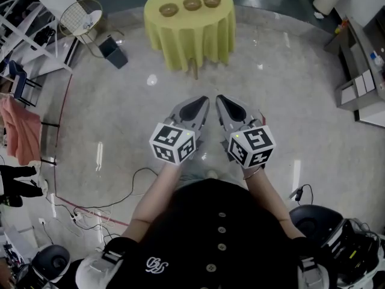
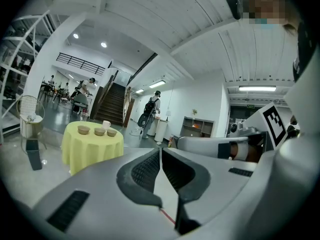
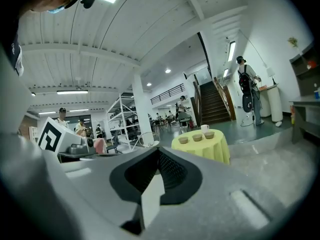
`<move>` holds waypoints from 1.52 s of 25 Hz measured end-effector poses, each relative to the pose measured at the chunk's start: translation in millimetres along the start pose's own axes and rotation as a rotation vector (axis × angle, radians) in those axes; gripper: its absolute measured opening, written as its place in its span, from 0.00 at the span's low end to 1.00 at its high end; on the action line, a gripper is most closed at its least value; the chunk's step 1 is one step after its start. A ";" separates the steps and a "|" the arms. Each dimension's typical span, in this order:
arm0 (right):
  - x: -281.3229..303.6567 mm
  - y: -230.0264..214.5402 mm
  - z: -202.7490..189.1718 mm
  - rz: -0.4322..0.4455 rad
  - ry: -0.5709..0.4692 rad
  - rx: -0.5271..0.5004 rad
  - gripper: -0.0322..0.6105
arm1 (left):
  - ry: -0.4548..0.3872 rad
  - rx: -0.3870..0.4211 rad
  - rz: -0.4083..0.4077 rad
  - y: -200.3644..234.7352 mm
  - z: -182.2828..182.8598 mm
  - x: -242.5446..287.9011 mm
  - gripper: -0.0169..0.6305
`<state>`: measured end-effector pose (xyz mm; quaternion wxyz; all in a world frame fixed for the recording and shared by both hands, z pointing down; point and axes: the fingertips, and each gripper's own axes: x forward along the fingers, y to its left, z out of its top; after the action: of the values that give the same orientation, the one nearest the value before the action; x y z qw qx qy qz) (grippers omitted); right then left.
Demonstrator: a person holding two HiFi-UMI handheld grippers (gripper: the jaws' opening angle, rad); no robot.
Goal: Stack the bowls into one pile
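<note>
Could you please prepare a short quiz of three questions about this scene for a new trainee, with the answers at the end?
1. How many small brown bowls stand on the round table with the yellow-green cloth?
2. True or false: the bowls are already stacked into one pile.
3. Choose one. The left gripper and the right gripper are: A) both shut with nothing between the jaws; B) both wide open; C) each shut on a bowl.

Key
1. Three, side by side in a row.
2. False: each bowl stands on its own.
3. A.
</note>
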<state>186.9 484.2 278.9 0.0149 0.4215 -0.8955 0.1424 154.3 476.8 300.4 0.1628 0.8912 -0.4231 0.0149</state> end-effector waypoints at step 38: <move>337.8 -94.4 49.7 -0.125 0.045 0.028 0.05 | 0.025 -0.043 -0.091 301.2 116.7 150.6 0.06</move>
<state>45.5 160.4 303.7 0.0381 0.4733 -0.8648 0.1635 9.3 151.2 298.3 0.1879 0.9055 -0.3804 0.0096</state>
